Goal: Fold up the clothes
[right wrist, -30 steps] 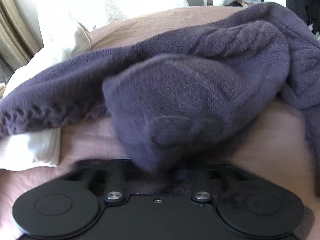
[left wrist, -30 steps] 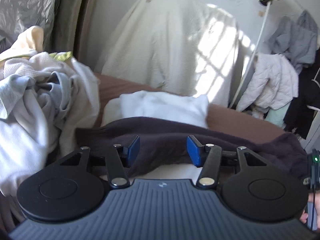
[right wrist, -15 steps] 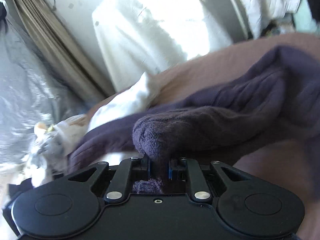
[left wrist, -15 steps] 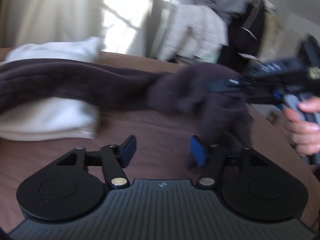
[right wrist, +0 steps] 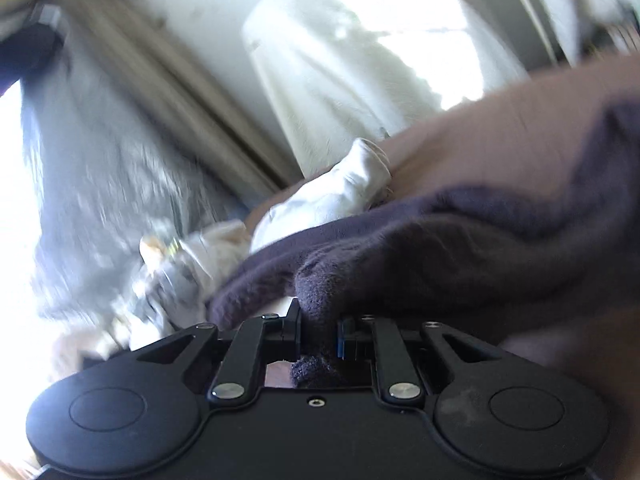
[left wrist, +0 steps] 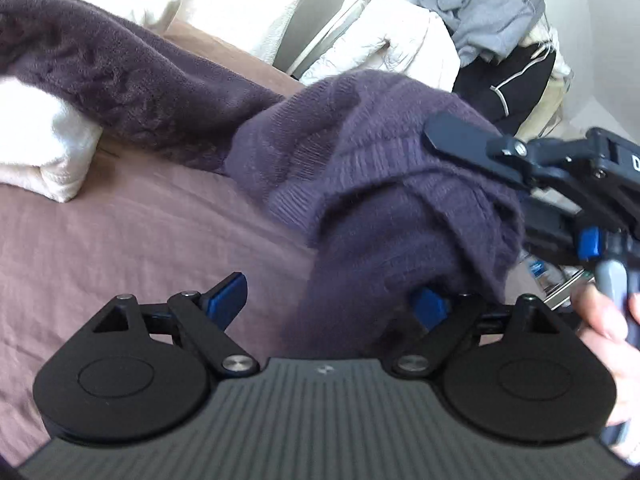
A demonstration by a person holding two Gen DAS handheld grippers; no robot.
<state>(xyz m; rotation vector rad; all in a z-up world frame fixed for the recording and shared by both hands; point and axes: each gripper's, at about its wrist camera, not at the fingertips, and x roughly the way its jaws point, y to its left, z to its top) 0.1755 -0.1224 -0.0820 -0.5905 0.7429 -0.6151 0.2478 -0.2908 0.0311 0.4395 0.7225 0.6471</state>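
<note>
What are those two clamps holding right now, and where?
The right gripper pinches a bunched fold of the dark purple knit sweater. The left gripper stands open; cloth hangs between its fingers, ungripped.

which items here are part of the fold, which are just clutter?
In play: purple sweater, right claw clamped on it, left claw with its jaws just opened wide around a hanging fold.
Clutter: white folded cloth, hung clothes, curtain.
</note>
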